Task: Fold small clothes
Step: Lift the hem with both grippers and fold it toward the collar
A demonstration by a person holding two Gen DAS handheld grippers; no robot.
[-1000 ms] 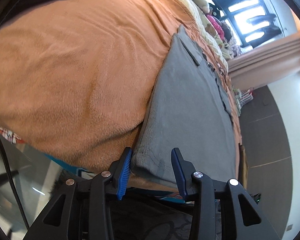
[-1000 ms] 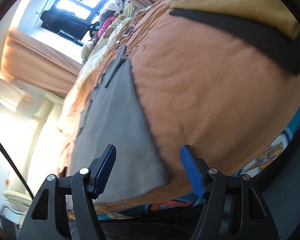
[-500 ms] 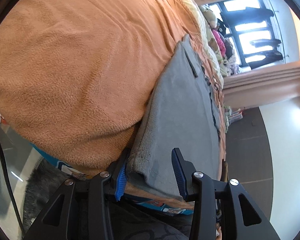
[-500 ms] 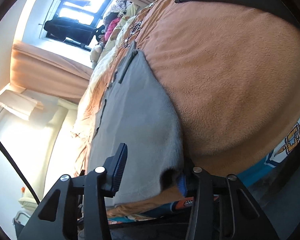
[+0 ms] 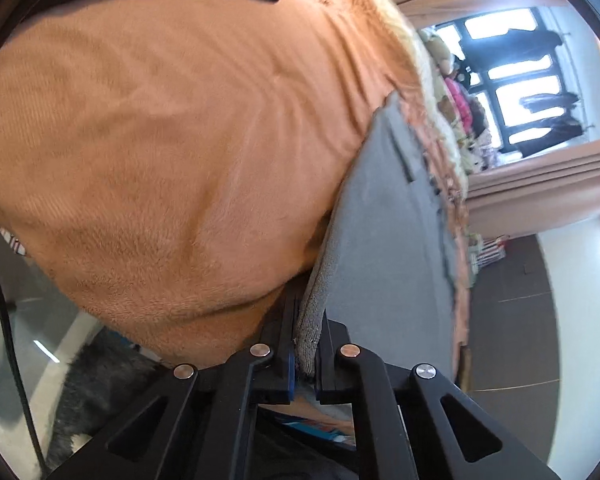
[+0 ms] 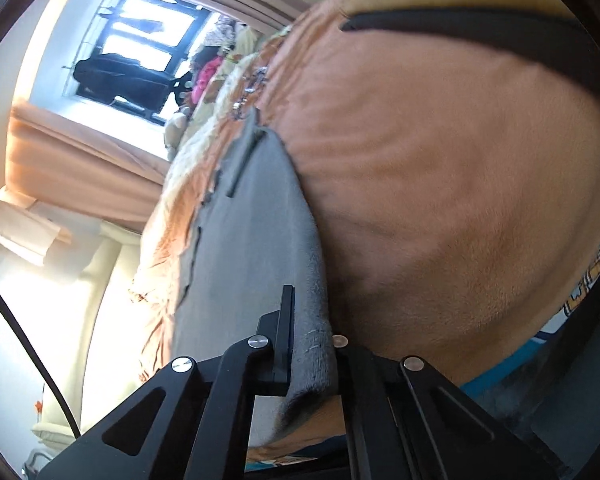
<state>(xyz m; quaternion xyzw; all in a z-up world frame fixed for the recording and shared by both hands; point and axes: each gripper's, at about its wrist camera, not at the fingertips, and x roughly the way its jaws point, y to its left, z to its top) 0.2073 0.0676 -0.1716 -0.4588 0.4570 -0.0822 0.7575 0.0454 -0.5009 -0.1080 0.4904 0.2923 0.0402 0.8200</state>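
The near hem of the grey garment (image 5: 384,216) on the orange blanket (image 5: 172,128) is clamped by the left gripper (image 5: 306,344) and the right gripper (image 6: 312,344). A dark rug (image 5: 96,392) is shown only in the left view, a white sofa (image 6: 100,280) only in the right.

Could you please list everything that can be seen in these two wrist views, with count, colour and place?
grey garment: one, grey, lying flat on the blanket, its near edge pinched at two corners.
blanket: one, orange-brown, covering the bed.
black strap: one, black, across the far part of the blanket.
patterned sheet: one, blue and white with a print, showing under the blanket's edge.
soft toys: several, mixed colours with a pink one, heaped at the far end of the bed.
window: one, dark frame, bright panes, beyond the bed.
curtain: one, peach, beside the window.
left gripper: one, black with blue pads, shut on the garment's corner.
right gripper: one, black, shut on the garment's other near corner.
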